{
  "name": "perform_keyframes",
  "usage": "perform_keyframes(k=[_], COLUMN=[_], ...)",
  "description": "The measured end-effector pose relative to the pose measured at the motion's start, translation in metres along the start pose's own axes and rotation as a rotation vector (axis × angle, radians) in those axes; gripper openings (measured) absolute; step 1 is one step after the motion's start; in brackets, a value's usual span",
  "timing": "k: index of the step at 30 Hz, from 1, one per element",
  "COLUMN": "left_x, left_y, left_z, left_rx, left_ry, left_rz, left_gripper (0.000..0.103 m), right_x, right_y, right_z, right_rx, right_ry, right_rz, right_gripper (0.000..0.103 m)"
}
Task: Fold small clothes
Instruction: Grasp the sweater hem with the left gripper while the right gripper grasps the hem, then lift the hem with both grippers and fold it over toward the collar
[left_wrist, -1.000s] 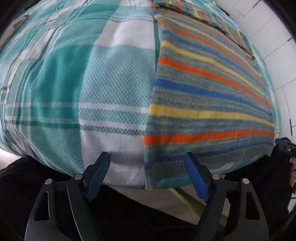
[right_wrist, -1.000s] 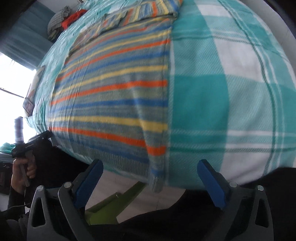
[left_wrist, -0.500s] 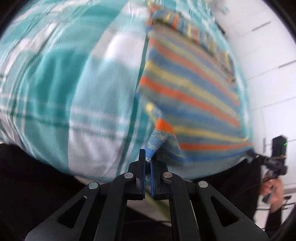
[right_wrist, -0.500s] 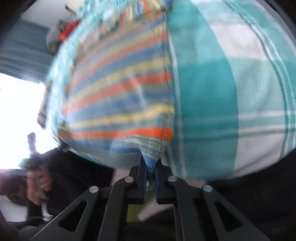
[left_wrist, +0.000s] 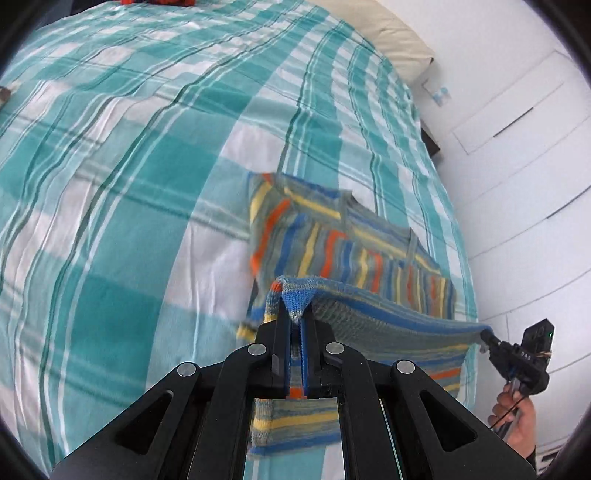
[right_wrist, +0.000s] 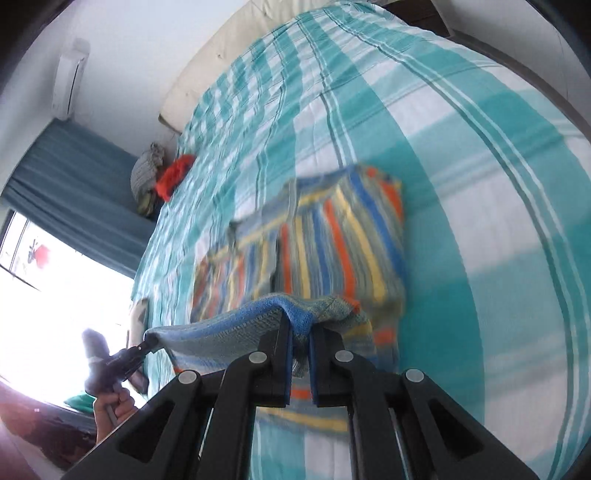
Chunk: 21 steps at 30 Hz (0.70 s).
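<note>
Here the left tongs (left_wrist: 294, 321) are closed on one near corner of the striped sweater (left_wrist: 343, 240), and the right tongs (right_wrist: 300, 332) pinch the other near corner. The near hem hangs lifted between them above the bed (left_wrist: 110, 184); the far part lies on the bed.

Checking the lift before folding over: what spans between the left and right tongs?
Only the striped sweater's lifted hem, stretched from the left tongs to the right tongs; the left wrist view shows it.
</note>
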<state>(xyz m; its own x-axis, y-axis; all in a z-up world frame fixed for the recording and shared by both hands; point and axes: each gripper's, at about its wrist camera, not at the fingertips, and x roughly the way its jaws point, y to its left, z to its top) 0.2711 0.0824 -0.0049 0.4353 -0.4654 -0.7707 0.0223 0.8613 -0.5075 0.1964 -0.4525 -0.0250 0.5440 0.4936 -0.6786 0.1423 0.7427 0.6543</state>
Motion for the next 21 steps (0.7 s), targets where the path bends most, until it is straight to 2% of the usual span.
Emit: perform_keyframes(k=[2,5,8,11,12,13,15,16,18,21], left_x=[0.023,0.057,0.083,0.110,0.115,0.113,0.102,0.091,0.072,0.050], left_y=[-0.003,-0.004,-0.002,-0.001,0.000,0.002,0.004,0.004,0.001,-0.011], left_z=[0.015,0.040,0.057,0.082,0.090,0.095,0.102,0.100,0.090,0.059], left_rx=[0.002,0.005,0.009,0.010,-0.002,-0.017,-0.039,-0.036,0.000,0.096], left_ry=[0.009,0.033,0.046,0.048,0.040,0.025,-0.038,-0.070,-0.103,-0.102], left_rz=[0.021,0.062,0.105,0.123,0.155,0.166,0.159,0.146,0.122,0.093], left_gripper=[0.002,0.002,0.002,0.005,0.016,0.037,0.062,0.066,0.067,0.069], right_x=[0.022,0.064,0.093,0.122,0.130,0.134,0.133,0.130,0.116,0.106], right_y=[-0.004,0.000,-0.006,-0.017,-0.021,-0.024,-0.029,-0.027,-0.010,0.030], right_z=[0.028,0.049,0.062,0.079,0.082,0.085,0.088,0.089,0.089,0.081], right_rx=[0.009,0.019,0.041,0.073,0.094,0.121,0.170,0.169,0.078,-0.135], right_ry=[0.000,0.007,0.016,-0.014,-0.028,-0.053,-0.104,-0.123,-0.165,-0.128], right_rz=[-0.008,-0.039,-0.056,-0.041,-0.024,-0.031,-0.013,-0.002,-0.048,-0.128], right_gripper=[0.007,0.007,0.007,0.007,0.010,0.012,0.018,0.021,0.031,0.032])
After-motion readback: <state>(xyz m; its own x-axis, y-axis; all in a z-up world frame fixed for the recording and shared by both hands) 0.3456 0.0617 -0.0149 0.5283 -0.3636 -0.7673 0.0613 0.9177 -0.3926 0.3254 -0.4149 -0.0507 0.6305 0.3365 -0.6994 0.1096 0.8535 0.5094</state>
